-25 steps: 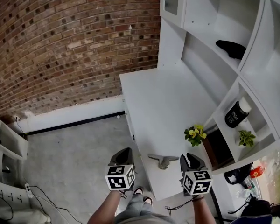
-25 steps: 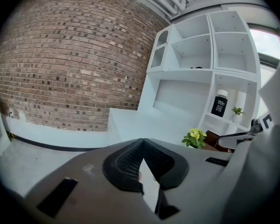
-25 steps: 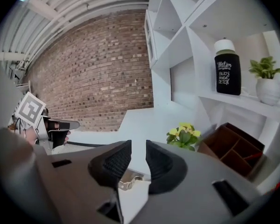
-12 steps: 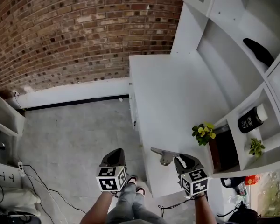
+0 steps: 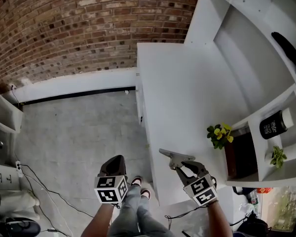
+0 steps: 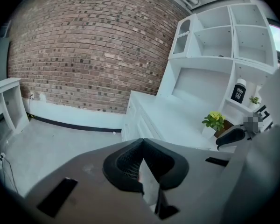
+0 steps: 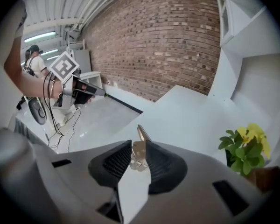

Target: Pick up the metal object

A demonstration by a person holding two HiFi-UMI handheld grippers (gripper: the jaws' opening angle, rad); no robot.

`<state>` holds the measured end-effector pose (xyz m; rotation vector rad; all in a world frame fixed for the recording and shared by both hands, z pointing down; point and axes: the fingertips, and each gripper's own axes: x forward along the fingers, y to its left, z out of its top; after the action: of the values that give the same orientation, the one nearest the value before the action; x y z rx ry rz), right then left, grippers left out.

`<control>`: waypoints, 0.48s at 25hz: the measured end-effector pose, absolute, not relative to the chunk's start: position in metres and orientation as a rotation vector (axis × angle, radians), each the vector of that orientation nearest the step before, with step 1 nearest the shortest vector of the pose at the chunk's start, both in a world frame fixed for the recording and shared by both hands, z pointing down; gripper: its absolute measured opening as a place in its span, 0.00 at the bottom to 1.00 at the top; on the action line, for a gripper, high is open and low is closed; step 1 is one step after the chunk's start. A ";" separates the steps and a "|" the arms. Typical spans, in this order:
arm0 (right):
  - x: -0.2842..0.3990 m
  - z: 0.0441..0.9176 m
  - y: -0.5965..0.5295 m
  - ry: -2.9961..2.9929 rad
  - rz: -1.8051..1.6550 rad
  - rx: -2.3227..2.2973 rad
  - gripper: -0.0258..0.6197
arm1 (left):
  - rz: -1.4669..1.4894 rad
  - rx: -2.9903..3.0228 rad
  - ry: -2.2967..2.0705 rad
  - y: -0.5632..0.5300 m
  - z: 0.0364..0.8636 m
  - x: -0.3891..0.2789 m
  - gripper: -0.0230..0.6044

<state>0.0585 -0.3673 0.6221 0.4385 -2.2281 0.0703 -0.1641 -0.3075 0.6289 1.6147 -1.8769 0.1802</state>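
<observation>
A red brick wall (image 5: 89,23) backs a grey concrete floor (image 5: 79,127). A white counter (image 5: 187,93) runs out from the wall, and white shelving (image 5: 256,58) rises along the counter's right edge.

The left gripper (image 5: 114,163) hangs over the floor, well clear of the counter's left edge. Its jaws are pressed together with nothing between them (its own view shows the dark pads meeting).

The right gripper (image 5: 183,168) is over the counter's near left corner. A small plant with yellow flowers (image 5: 220,135) stands by the right edge, near this gripper but apart from it.

The metal object (image 5: 173,157), a flat grey piece with a pointed arm, is close to the counter's left edge near that corner. Its stubby end sits between the right gripper's jaws, which are clamped on it, one pad on each side. The arm pokes out beyond the tips. Whether it rests on the counter or is lifted cannot be told.
</observation>
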 end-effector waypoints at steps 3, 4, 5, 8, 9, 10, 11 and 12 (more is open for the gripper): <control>0.057 0.634 -0.363 -2.188 0.002 0.361 0.19 | 0.171 1.594 -1.887 -0.304 0.634 -0.167 0.06; 0.056 0.638 -0.363 -2.172 -0.025 0.341 0.19 | 0.167 1.587 -1.889 -0.302 0.636 -0.168 0.06; 0.056 0.641 -0.363 -2.154 -0.054 0.325 0.19 | 0.164 1.582 -1.890 -0.301 0.638 -0.168 0.06; 0.056 0.647 -0.363 -2.103 -0.127 0.293 0.19 | 0.171 1.572 -1.895 -0.296 0.642 -0.170 0.06; 0.056 0.648 -0.363 -2.090 -0.142 0.284 0.19 | 0.174 1.568 -1.896 -0.293 0.643 -0.171 0.06; 0.056 0.649 -0.363 -2.078 -0.155 0.276 0.19 | 0.174 1.562 -1.898 -0.291 0.644 -0.172 0.06; 0.056 0.650 -0.363 -2.066 -0.172 0.268 0.19 | 0.174 1.556 -1.900 -0.289 0.645 -0.172 0.06; 0.056 0.651 -0.363 -2.053 -0.192 0.261 0.19 | 0.172 1.550 -1.902 -0.287 0.646 -0.173 0.06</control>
<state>0.0562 -0.3633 0.6515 0.2613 -2.0530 -0.1916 -0.1733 -0.2871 0.6462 1.5504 -1.9021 0.1723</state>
